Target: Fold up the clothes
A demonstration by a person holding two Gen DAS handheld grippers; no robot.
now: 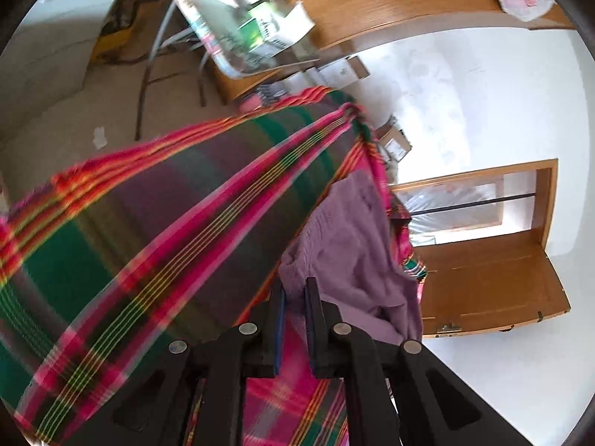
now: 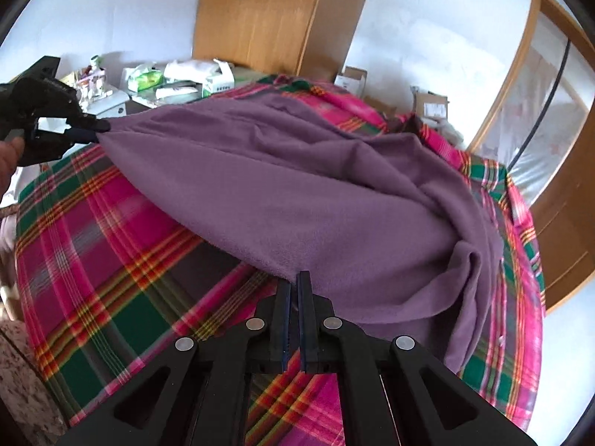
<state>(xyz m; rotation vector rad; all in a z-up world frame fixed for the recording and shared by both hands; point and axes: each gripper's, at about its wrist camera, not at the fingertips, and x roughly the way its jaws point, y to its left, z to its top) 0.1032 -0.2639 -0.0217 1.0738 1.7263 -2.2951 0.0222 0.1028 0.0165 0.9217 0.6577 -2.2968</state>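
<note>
- We see the purple garment [image 2: 305,186] lifted mid-frame over the plaid bedspread [image 2: 111,241].
- Our left gripper [image 2: 97,129] and right gripper [image 2: 294,278] each pinch its edge, jaws nearly closed.
- We judge a fold underway; next, bring the edges together.

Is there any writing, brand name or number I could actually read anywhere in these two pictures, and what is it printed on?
None can be read.
White and green packets behind the plaid bedspread: print too blurred.
White box: dark line of print, too small.
Cardboard boxes by the wall: labels too small.
Left gripper, shut on the purple cloth: pale marking on its body, illegible.
Right gripper: no lettering.
</note>
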